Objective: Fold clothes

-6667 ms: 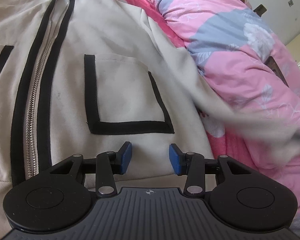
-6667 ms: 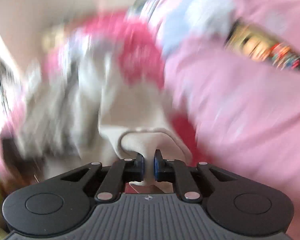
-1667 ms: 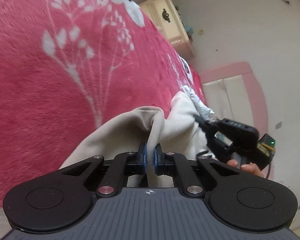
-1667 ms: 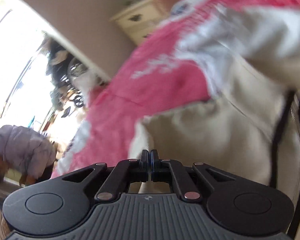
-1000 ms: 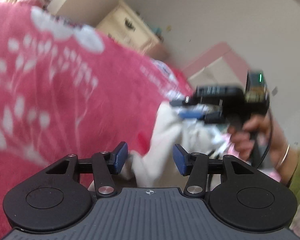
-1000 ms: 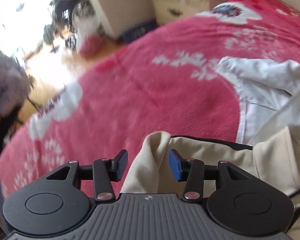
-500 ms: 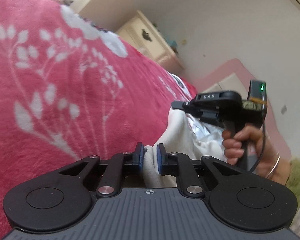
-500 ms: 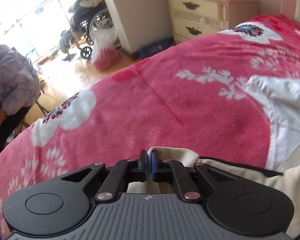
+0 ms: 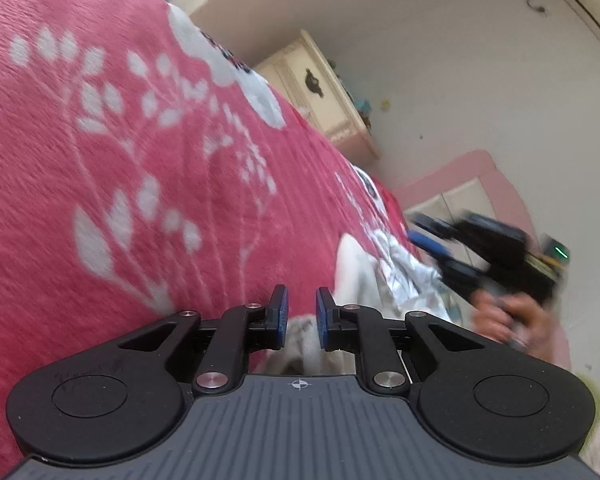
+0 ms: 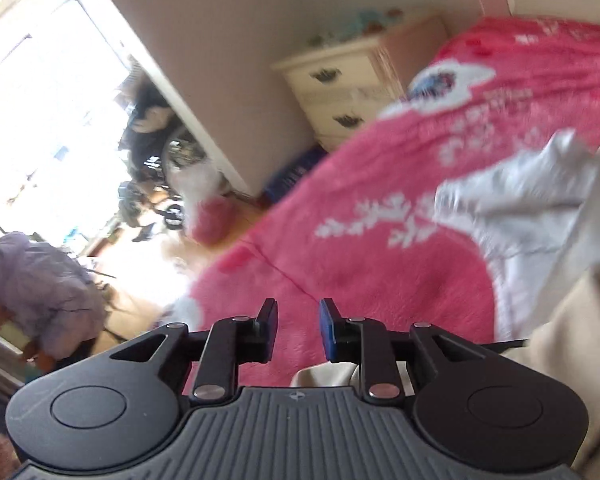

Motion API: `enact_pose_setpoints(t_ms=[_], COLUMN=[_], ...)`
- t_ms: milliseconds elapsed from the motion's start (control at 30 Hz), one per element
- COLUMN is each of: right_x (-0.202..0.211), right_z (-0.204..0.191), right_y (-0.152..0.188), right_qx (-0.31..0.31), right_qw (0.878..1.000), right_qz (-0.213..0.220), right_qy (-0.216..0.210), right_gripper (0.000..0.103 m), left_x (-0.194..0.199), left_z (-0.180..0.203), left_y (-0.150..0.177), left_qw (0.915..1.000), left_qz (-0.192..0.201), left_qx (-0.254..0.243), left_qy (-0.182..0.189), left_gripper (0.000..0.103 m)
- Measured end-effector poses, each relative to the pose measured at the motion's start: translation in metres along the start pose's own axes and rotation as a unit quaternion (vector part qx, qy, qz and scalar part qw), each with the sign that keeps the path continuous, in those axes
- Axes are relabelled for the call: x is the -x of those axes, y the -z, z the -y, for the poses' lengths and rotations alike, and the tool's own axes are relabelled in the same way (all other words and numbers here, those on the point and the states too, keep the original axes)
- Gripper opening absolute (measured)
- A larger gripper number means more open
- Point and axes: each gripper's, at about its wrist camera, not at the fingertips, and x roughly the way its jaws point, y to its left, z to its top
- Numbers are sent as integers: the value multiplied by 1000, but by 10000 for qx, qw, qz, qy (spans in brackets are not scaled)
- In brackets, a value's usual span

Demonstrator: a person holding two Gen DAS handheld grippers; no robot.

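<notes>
The beige jacket lies on the pink floral blanket (image 9: 120,160). In the left wrist view a fold of the jacket (image 9: 300,344) sits low between and behind the blue pads of my left gripper (image 9: 299,312), which is open with nothing pinched. My right gripper (image 10: 298,326) is open and empty above the blanket (image 10: 400,280); the jacket's beige cloth (image 10: 572,340) lies to its right and below it. The right gripper and the hand holding it show blurred at the right of the left wrist view (image 9: 488,248).
A white garment (image 10: 532,208) lies crumpled on the blanket beyond the jacket. A cream nightstand (image 10: 348,84) stands by the bed near the wall. A person in a light jacket (image 10: 40,296) bends over on the floor at the left. The pink headboard (image 9: 460,176) is far right.
Both grippers were shut on folds of the jacket half a second ago and have opened, letting the cloth go. Both views have swung; the right gripper has lifted off the jacket.
</notes>
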Motion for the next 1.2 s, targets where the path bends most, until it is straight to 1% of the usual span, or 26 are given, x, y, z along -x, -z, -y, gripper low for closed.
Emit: enact_pose_setpoints(t_ms=[67,133,267,300,333,367,467,533,567,600,633,667,733,767,833,867,900,933,967,1000,1067,1100,1133,1200], right_x=[34,71,133,144,152,156,160,144,135,123,110,98,71,58,35,24,14,8,5,7,17,23,29,35], right_z=[-8,-18,-31,-33,-36,-39,-49,-63,-74,-88,-107,-125,-153,-162,-174,-175,-175,-173,-171,-168,-163,-161,-159,-154], right_y=[7,23,66,79,90,101,131,143,149,156,164,173,191,198,212,217,220,224,225,224,214,209,205,201], right_qx=[215,353,254,193,168,210,360,496,729,1108,1621,2116,2982,3335,3872,4029,4142,4246,4314,4250,3864,3668,3528,3337], right_qw=[9997,9991,9982,9978,9973,9969,9953,9940,9921,9878,9799,9701,9454,9324,9093,9003,8924,8840,8772,8788,8966,9045,9101,9174], right_qz=[-83,-249,-523,-613,-698,-758,-886,-969,-1017,-1083,-1141,-1161,-1272,-1315,-1335,-1396,-1479,-1553,-1522,-1418,-1194,-1087,-991,-877], right_qy=[-29,-36,-157,-174,-168,-94,164,93,120,168,207,253,339,465,737,873,1012,1188,1460,1645,1806,1885,1934,1981], right_gripper=[26,26,26,26,26,26,26,26,26,26,27,34,40,40,40,40,38,33,15,13,8,8,8,8], left_x=[3,3,2,3,1,1,2,5,7,10,13,14,15,15,13,13,12,11,10,9,7,6,4,-1], left_z=[-2,-3,-2,-1,0,2,2,-1,-3,-5,-7,-9,-12,-13,-12,-11,-11,-11,-11,-10,-9,-8,-7,0], left_y=[-4,-6,-9,-9,-9,-9,-12,-15,-17,-18,-19,-21,-24,-25,-26,-26,-26,-26,-27,-27,-28,-27,-27,-23], left_qw=[9999,9999,10000,10000,10000,9999,10000,10000,9999,9998,9996,9996,9994,9995,9996,9998,9999,10000,9999,9997,9988,9978,9961,9917], left_qz=[98,122,86,34,-30,-48,-44,22,64,121,179,193,219,209,182,159,121,52,-20,-94,-249,-350,-474,-701], left_qx=[11,11,8,-7,-69,-117,-25,70,112,134,155,183,233,229,174,115,53,-25,-93,-182,-348,-434,-552,-810], left_qy=[-60,-87,-46,-9,20,1,3,-24,-42,-81,-121,-126,-123,-113,-103,-79,-43,26,77,123,257,355,497,709], left_gripper=[15,15,16,20,21,21,21,21,21,21,22,21,21,22,22,22,22,22,22,22,25,27,29,31])
